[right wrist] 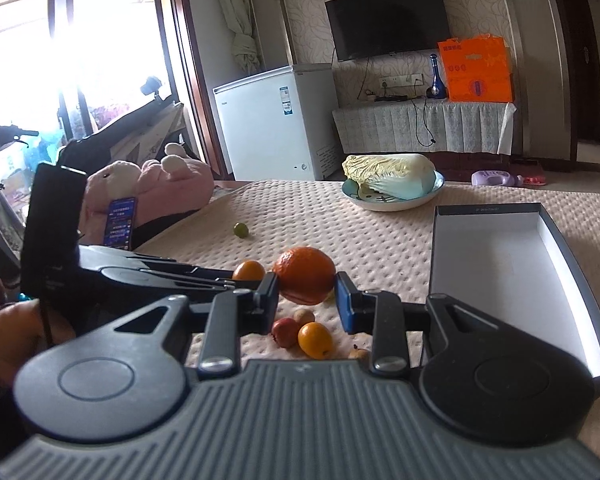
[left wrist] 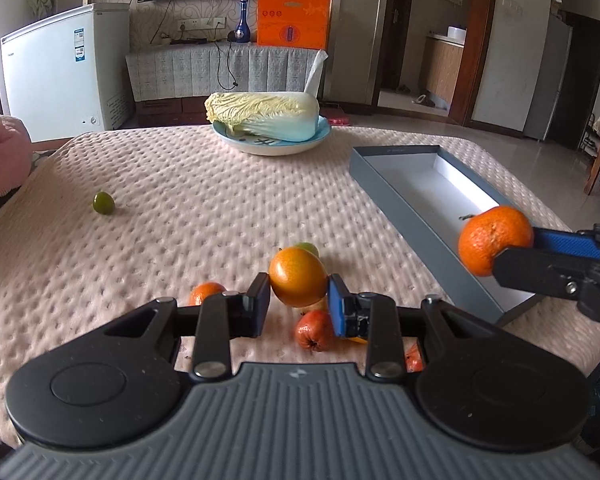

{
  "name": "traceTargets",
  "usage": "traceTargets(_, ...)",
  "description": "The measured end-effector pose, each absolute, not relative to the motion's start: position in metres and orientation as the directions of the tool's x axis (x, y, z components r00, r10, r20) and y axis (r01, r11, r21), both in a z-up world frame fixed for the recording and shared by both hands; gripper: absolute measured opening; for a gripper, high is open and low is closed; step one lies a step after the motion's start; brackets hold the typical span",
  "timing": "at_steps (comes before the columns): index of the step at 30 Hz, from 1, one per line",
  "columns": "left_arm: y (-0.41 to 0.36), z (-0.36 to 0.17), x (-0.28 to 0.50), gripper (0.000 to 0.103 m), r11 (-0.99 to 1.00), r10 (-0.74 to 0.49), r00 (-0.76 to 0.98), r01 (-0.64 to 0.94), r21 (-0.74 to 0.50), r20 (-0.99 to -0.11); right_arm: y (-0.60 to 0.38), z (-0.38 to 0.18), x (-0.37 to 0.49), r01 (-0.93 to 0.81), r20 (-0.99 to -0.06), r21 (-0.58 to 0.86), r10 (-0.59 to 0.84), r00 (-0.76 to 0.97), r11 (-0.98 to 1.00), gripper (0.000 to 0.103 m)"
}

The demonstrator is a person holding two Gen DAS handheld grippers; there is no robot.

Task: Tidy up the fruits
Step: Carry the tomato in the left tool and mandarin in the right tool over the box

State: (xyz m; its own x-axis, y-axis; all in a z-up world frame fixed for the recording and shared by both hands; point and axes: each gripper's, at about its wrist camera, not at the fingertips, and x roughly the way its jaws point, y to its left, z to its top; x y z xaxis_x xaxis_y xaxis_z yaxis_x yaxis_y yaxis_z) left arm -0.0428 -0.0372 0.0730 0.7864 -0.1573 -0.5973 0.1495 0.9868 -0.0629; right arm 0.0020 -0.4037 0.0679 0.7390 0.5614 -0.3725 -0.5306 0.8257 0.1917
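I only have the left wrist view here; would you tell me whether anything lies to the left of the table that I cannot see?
Observer: Yes, a pink plush toy lies beside the table's left edge, and a lit phone stands in front of it.
Operator: Thank you. Is the box empty all the way to its near end?
Observer: The box shows only bare white floor in the right wrist view.
Operator: And is the right gripper closed on its fruit?
Observer: Yes, the right gripper holds the mandarin between both pads.
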Motion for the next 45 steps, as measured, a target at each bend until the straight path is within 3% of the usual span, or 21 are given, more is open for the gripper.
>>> traceTargets(16,-0.063,0.075,-0.042,0.036,0.980,-0.194,0.791,0.186,-0.075,-0.581,-0.419,0.078,-0.012,-0.520,-0.331,0.198,0.556,0.762,0.831,0.034)
traceTargets(45,-0.083,0.074,-0.041,0.036,0.970,-0.220,0.792,0.237,-0.046,-0.569,-0.440,0.074,-0.013,-0.458,-0.357,0.199,0.500,0.789,0.866,0.034)
